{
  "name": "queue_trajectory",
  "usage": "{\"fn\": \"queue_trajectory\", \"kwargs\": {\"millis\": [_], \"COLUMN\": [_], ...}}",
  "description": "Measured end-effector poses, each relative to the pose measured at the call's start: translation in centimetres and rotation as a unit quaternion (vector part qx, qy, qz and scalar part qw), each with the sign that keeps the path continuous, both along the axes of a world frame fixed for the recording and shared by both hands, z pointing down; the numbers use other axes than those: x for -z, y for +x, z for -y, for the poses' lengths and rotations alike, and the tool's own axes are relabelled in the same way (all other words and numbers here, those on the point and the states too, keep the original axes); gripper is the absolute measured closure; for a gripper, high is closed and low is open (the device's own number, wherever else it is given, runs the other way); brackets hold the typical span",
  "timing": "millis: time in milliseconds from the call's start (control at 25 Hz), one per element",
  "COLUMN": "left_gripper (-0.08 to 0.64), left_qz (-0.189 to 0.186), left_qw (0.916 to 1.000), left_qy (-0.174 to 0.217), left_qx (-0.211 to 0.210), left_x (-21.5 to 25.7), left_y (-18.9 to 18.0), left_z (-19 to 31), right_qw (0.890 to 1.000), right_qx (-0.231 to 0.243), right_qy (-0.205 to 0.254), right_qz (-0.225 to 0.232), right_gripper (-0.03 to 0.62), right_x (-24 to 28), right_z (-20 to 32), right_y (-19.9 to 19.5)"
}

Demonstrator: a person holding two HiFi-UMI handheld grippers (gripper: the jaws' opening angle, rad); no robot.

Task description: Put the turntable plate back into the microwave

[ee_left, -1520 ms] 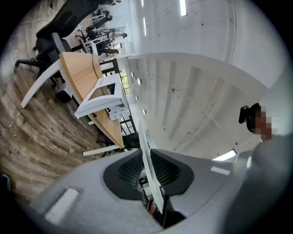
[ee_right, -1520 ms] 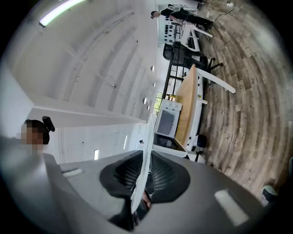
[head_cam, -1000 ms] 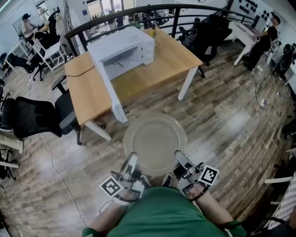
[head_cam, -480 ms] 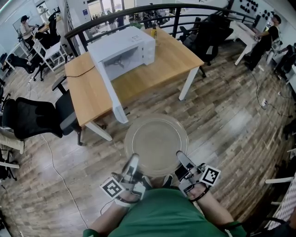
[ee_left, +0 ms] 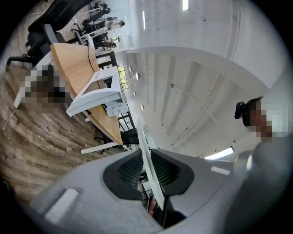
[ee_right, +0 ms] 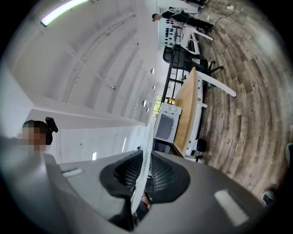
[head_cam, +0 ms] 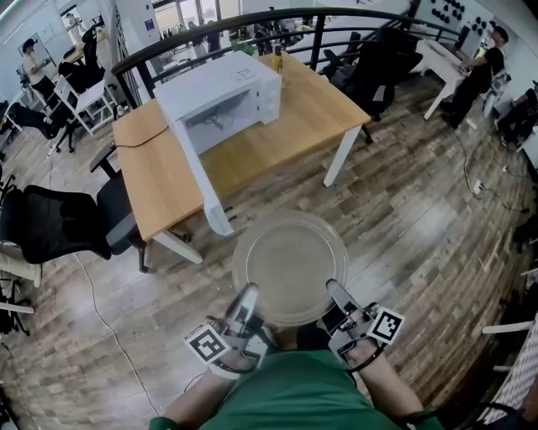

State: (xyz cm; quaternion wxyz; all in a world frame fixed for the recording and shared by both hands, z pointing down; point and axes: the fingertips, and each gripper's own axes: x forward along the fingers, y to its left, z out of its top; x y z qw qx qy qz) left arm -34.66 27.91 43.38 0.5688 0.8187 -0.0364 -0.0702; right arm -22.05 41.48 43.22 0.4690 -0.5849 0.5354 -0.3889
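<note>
left gripper and right gripper each pinch the turntable plate by its near rim, so i can hold it level, facing the microwave.

Clr glass turntable plate, glossy; wht smooth microwave; matt wood table top; wood-plank floor.

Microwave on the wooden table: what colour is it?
The microwave is white; the head view shows it best.

Brightly and evenly lit from ceiling strips and far windows. Faint sheen across glass turntable plate and wooden floor. Heavy fisheye bending, dark vignetted corners, soft close foreground in gripper views.
</note>
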Motion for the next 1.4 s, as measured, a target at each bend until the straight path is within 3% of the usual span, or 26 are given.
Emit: {"fn": "queue_trajectory", "kwargs": {"millis": [240, 440, 880, 1400], "left_gripper": [0.491, 0.491, 0.491, 0.491], "left_qz": [0.008, -0.003, -0.001, 0.011], "left_qw": [0.9998, 0.9987, 0.9941, 0.9907], "left_qy": [0.004, -0.021, -0.014, -0.014], "left_qx": [0.015, 0.047, 0.107, 0.135], "left_x": [-0.6, -0.5, 0.5, 0.0], "left_y": [4.2, 9.7, 20.5, 25.5], "left_z": [1.5, 2.1, 2.0, 2.7], "right_qw": [1.0, 0.998, 0.993, 0.988], "right_qx": [0.021, 0.055, 0.118, 0.146], "right_qy": [0.006, 0.012, 0.014, 0.019], "right_qz": [0.005, 0.008, 0.018, 0.036], "right_gripper": [0.541, 0.54, 0.541, 0.541], "right_x": [-0.7, -0.4, -0.3, -1.1], "right_z": [1.9, 3.7, 5.4, 6.9], "right_y": [4.6, 10.9, 23.0, 28.4]}}
